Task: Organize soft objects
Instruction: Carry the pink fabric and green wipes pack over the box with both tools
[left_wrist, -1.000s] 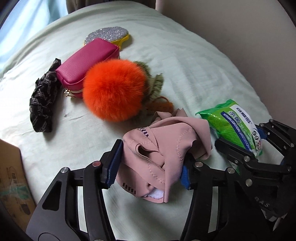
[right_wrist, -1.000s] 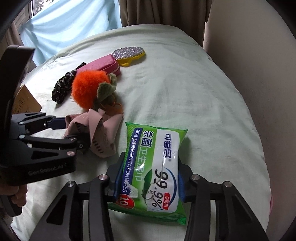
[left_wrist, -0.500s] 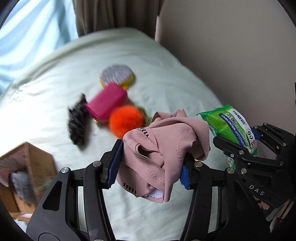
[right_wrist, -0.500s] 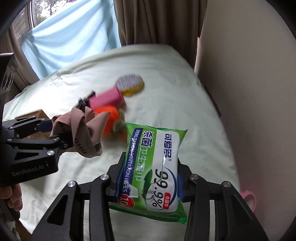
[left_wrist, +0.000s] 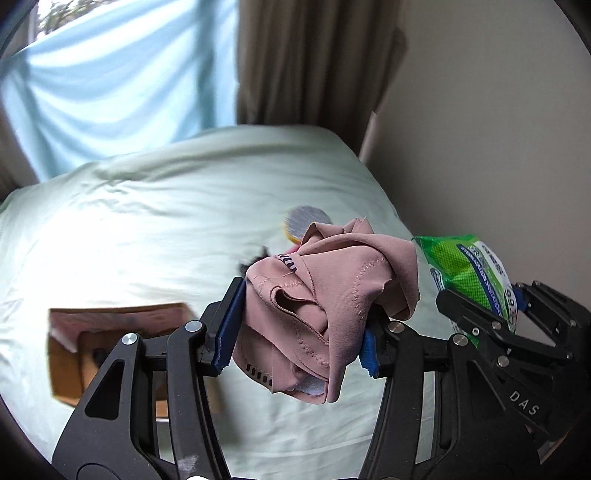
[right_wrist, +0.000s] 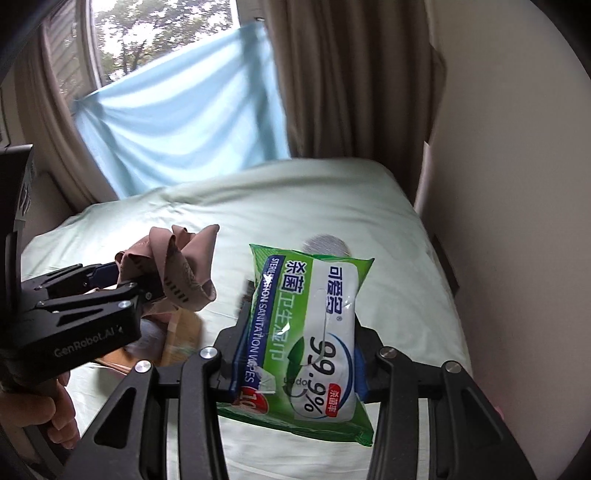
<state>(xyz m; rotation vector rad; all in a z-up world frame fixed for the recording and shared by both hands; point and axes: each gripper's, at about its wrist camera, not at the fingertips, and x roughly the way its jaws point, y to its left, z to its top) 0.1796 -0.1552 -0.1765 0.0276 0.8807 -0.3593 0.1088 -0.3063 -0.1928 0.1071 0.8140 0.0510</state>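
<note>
Mid-carry, roughly. Left gripper (left_wrist: 299, 328) clamped on a bunched pink garment (left_wrist: 325, 302), right gripper (right_wrist: 295, 354) closed around a green wet-wipes pack (right_wrist: 314, 332) — both held above the pale green bed (left_wrist: 147, 221). Cardboard box (left_wrist: 74, 354) open below, likely the destination; glittery round item (left_wrist: 304, 221) left on the bed.

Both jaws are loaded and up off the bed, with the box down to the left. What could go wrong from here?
1. The pink cloth is bunched, with loose folds hanging below the left gripper; they may snag the cardboard box rim.
2. The wipes pack is slick and pinched near its lower half in the right gripper; it could slip.
3. The grippers are close together, so they could collide.
</note>
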